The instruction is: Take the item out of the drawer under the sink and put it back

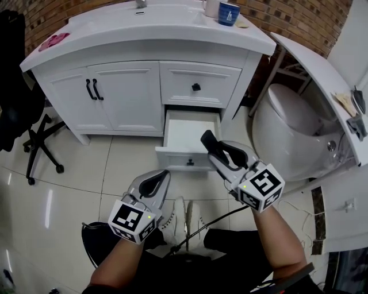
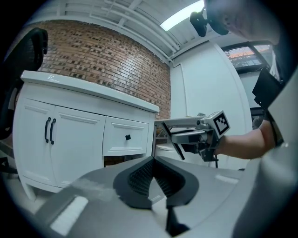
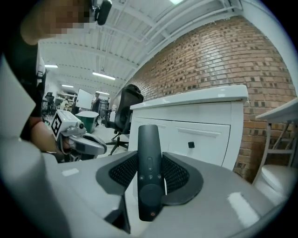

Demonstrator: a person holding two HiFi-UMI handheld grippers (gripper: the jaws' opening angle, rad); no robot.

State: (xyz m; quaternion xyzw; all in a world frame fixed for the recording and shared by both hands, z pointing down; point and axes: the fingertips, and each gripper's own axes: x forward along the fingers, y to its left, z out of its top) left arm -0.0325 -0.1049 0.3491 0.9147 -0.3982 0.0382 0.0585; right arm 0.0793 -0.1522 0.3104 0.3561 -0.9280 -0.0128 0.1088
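The white vanity (image 1: 144, 46) stands ahead, and its lower drawer (image 1: 190, 127) is pulled out with a bare white inside. My right gripper (image 1: 218, 150) hovers above the drawer's front right corner, shut on a slim black remote control (image 1: 208, 139). In the right gripper view the remote (image 3: 149, 172) stands upright between the ribbed pads, buttons facing the camera. My left gripper (image 1: 156, 185) hangs lower and to the left over the tiled floor, shut with nothing in it. Its pads (image 2: 139, 176) meet in the left gripper view.
The upper drawer (image 1: 198, 85) and the two cabinet doors (image 1: 115, 92) are closed. A toilet (image 1: 287, 132) stands right of the vanity and a black office chair (image 1: 23, 115) at the left. A blue cup (image 1: 228, 12) and a pink item (image 1: 53, 40) rest on the counter.
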